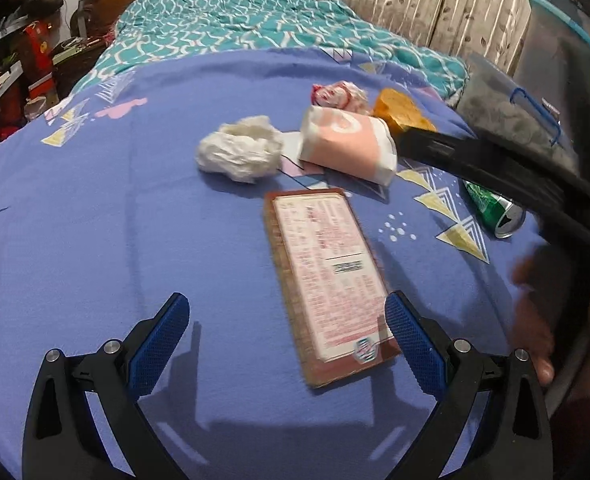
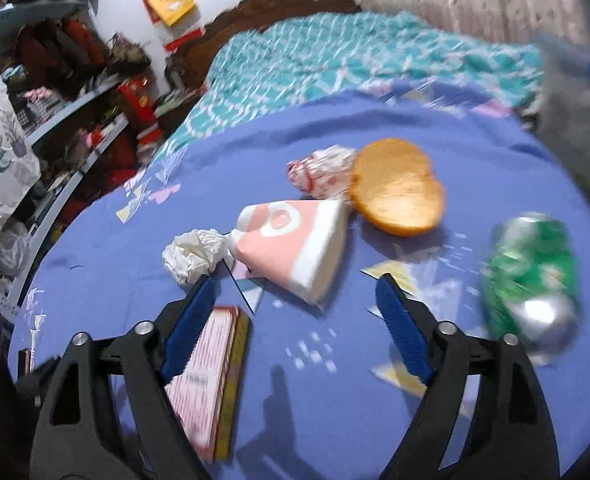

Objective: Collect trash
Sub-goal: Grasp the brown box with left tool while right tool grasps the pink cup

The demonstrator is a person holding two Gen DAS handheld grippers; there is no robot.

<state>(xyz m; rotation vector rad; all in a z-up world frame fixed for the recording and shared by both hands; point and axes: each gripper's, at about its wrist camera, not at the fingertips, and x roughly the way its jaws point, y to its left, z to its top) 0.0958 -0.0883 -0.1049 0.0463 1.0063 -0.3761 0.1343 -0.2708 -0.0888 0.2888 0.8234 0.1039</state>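
Trash lies on a purple bedsheet (image 1: 95,240). A flat pink-labelled box (image 1: 327,276) lies under and just ahead of my left gripper (image 1: 287,304), which is open, its pads clear of the box. Beyond are a crumpled white tissue (image 1: 241,148), a pink-and-white tissue pack (image 1: 349,142), a red-and-white wrapper (image 1: 337,94), an orange piece (image 1: 401,114) and a green can (image 1: 495,210). My right gripper (image 2: 295,284) is open and empty, close in front of the tissue pack (image 2: 291,244). The can (image 2: 531,280) lies to its right, the box (image 2: 211,368) under its left finger.
A teal quilt (image 1: 235,20) and a carved headboard (image 2: 279,8) are at the far end of the bed. Cluttered shelves (image 2: 87,92) stand to the left. A grey container with a blue handle (image 1: 515,112) sits at the right. A hand (image 1: 543,320) shows at the right edge.
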